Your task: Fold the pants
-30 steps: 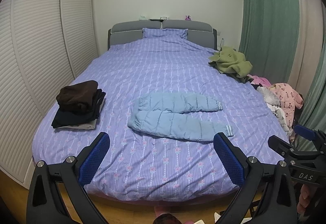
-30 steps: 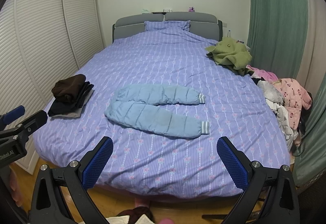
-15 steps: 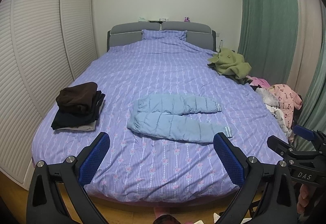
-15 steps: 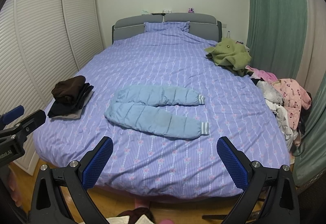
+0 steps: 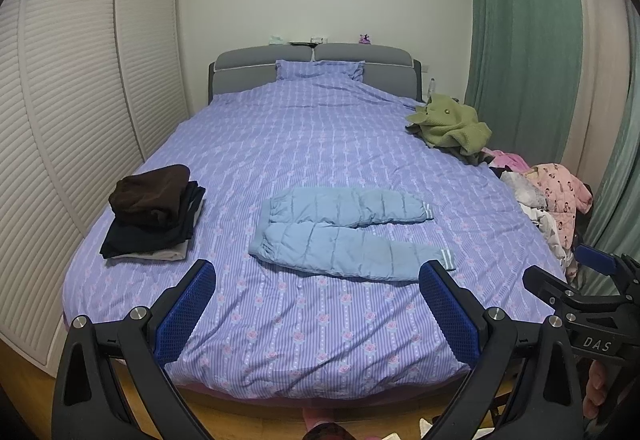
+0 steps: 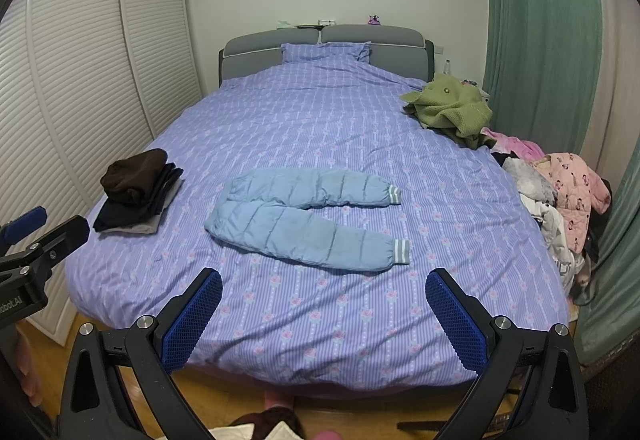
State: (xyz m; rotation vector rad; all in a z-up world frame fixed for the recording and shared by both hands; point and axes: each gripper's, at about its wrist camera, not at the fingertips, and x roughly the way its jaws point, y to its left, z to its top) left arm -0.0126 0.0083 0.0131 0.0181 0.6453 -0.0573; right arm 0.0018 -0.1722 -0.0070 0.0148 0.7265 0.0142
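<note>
Pants (image 5: 344, 236), pale blue and quilted, are lying flat on the bed (image 5: 320, 324), spread out in the near half of the purple striped cover. Nothing of the fold looks begun: both legs are showing full length, one beyond the other, and no part is doubled over. By my reading the whole job is waiting to be done, first bringing one leg over the other, then halving the length.

The long axis is running across the bed, side to side. The waistband is pointing toward the left side and the striped cuffs (image 6: 402, 252) toward the right, with the nearer leg slanting slightly toward the foot of the bed, so the two legs are splaying a little at the cuffs.

The left tool (image 5: 316, 300) and the right tool (image 6: 324, 304) are each hovering off the foot of the bed with blue pads wide apart, gripping nothing, well clear of the garment.

A folded dark stack (image 5: 154, 214) is sitting on the left part of the bed, and an olive garment (image 5: 450, 124) is lying crumpled at the far right.
</note>
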